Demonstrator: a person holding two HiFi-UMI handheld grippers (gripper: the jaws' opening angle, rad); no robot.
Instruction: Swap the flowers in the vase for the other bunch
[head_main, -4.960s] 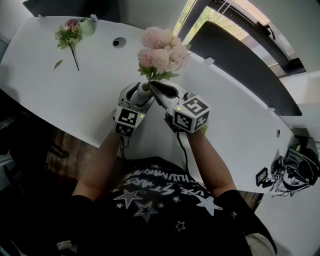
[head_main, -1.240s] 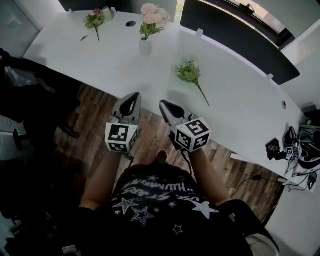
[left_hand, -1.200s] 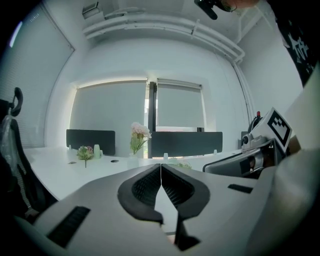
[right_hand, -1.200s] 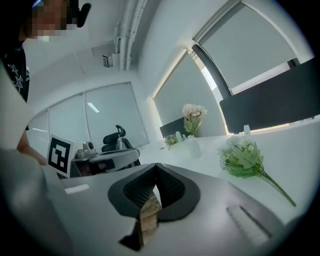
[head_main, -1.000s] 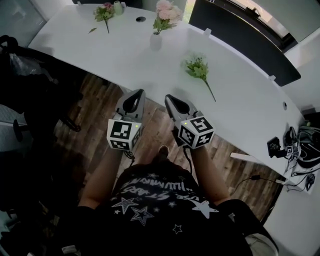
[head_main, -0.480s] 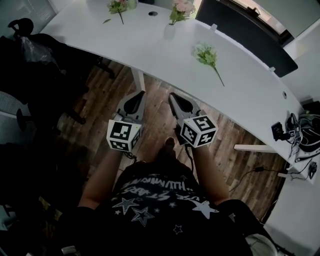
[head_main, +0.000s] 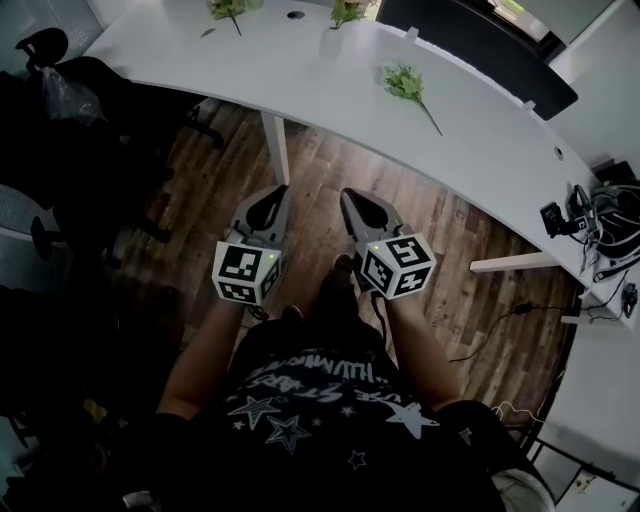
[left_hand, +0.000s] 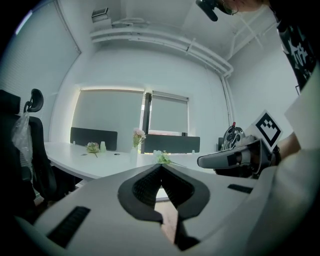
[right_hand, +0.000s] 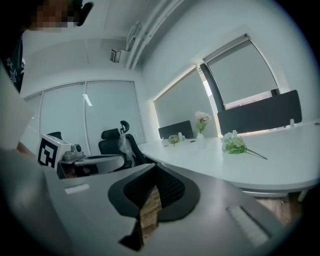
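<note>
Left gripper (head_main: 275, 195): jaws pressed together on nothing, over the wooden floor (head_main: 330, 180), well short of the vase.
Right gripper (head_main: 352, 198): clenched empty too, just beside the left one.
Vase (head_main: 332, 42): small, white, upright on the white table (head_main: 300, 90), with a pink bunch (right_hand: 201, 117) standing in it.
Green bunch (head_main: 405, 82): lies flat to the right of the vase, apart from it, its stem trailing away from the vase.
Small spray (right_hand: 173, 139): lies left of the vase, further off.
Handling: the bunches look light and soft, with heads that crush easily. The vase is probably light and tippy.
Hold: take the stems low, beneath the foliage, and steady the vase with the other gripper.
</note>
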